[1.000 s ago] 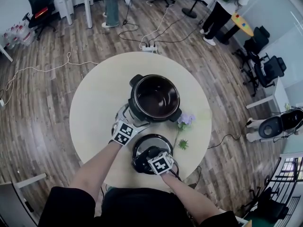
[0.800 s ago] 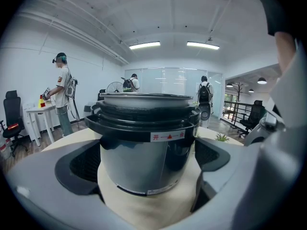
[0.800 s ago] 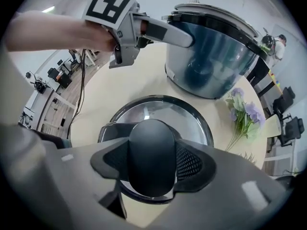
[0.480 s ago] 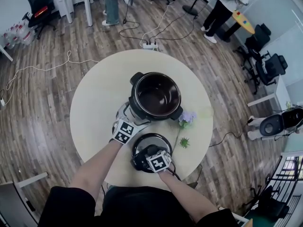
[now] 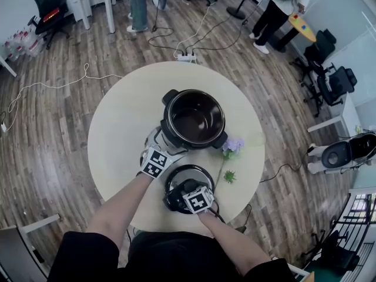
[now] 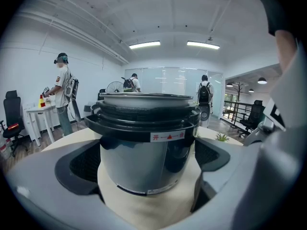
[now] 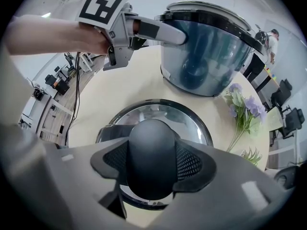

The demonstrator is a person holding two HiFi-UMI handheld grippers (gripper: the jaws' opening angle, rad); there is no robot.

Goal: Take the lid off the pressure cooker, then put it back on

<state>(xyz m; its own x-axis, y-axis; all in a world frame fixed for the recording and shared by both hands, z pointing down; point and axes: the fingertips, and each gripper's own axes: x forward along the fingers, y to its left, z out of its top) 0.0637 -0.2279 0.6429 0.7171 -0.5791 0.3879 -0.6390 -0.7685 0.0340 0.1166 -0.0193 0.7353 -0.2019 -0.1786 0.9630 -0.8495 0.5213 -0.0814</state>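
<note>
Starting on the left: the left gripper (image 6: 146, 169) points at the side of the open pressure cooker with the shiny steel body and black rim (image 5: 194, 122). Its fingers (image 6: 76, 166) are spread wide and aren't clamped on anything; the cooker wall just fills the space in front of them. In the right gripper view, one finger tip looks like it's right up against the wall under the rim. The cooker sits about mid-way across the round beige surface (image 5: 117, 134), uncovered, so you can see its dark inside.

The round steel lid with a dark rim (image 5: 191, 172) is off the cooker. It lies flat on the surface at the near edge, just in front of the cooker and close to the person. The right gripper (image 7: 152, 150) comes down on it almost vertically. Its fingers (image 7: 192, 162) are closed partway, squeezing both sides of the lid's rounded black knob (image 7: 152, 169).

Right of the lid there's a sprig of pale purple flowers with a long green stem (image 5: 233, 146), lying on the surface beside the cooker.
</note>
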